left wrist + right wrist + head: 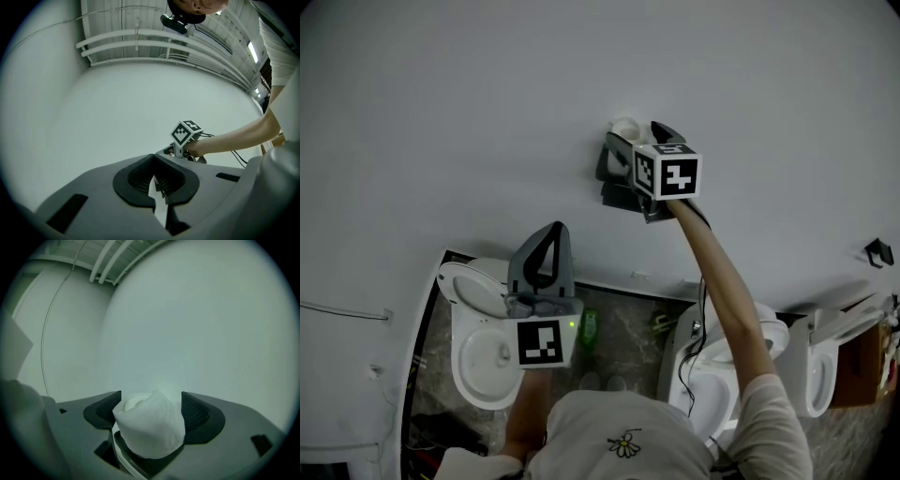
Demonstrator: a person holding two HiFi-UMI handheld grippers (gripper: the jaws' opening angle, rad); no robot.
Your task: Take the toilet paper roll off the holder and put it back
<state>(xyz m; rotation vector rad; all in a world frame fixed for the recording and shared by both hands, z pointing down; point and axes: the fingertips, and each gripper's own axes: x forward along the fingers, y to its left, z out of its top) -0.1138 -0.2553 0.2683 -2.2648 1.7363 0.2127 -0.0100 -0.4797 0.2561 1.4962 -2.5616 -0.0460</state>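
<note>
The right arm (727,291) is stretched fully out to the wall (487,112), its tongs (150,411) clamped on the toilet paper roll (149,425) right against it. The left tongs (153,176) are held close to the body over a toilet (483,361), jaws together and empty.

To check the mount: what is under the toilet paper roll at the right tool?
Under the toilet paper roll, a dark holder with a white edge shows. The roll covers its middle, so how it carries the roll cannot be seen.
</note>
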